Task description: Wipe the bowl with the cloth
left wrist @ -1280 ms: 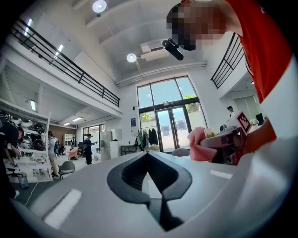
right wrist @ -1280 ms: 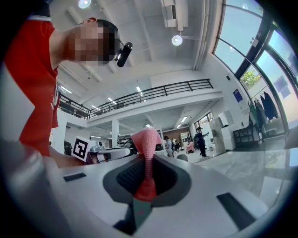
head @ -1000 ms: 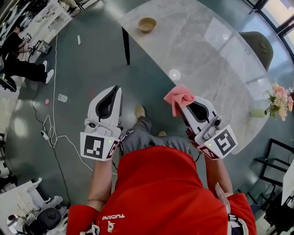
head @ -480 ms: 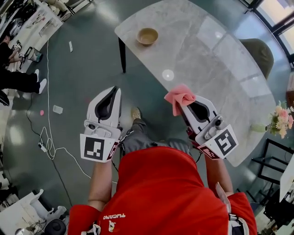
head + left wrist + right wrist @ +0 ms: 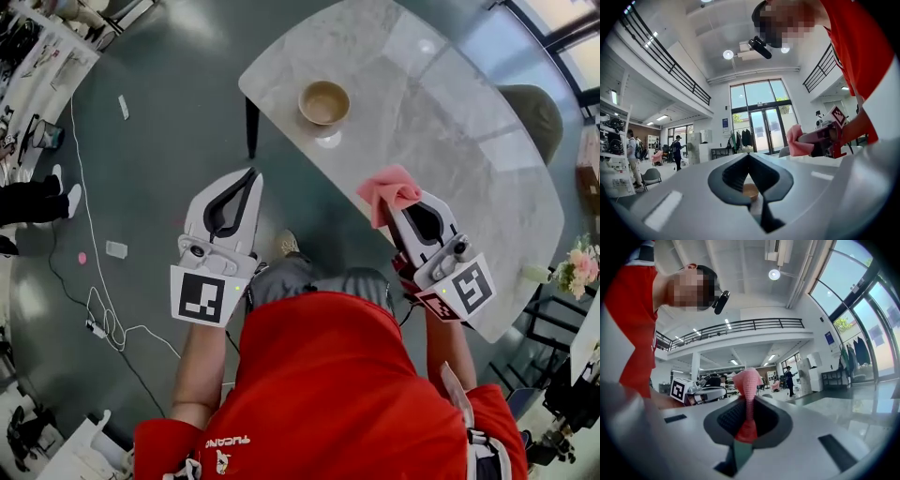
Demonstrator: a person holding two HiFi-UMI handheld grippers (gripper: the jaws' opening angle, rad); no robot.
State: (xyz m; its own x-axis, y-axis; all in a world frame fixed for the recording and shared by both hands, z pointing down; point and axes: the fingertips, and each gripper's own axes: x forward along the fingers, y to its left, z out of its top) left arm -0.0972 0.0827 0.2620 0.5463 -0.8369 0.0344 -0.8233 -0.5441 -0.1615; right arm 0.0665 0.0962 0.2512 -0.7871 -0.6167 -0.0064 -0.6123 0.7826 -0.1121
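Observation:
A tan bowl stands near the left end of the marble table; it also shows small through the jaws in the left gripper view. My left gripper is shut and empty, held over the floor short of the table's near edge. My right gripper is shut on a pink cloth, which bunches out past its tips above the table edge. The right gripper view shows the cloth pinched between the jaws. The cloth also appears at right in the left gripper view.
A green chair stands behind the table at the right and a flower bunch sits at the table's right end. Cables trail on the floor at left, where a person's legs show.
The table and bowl have come closer and lower in the head view. Both grippers have stayed shut, the right one still on the cloth, now over the table's edge.

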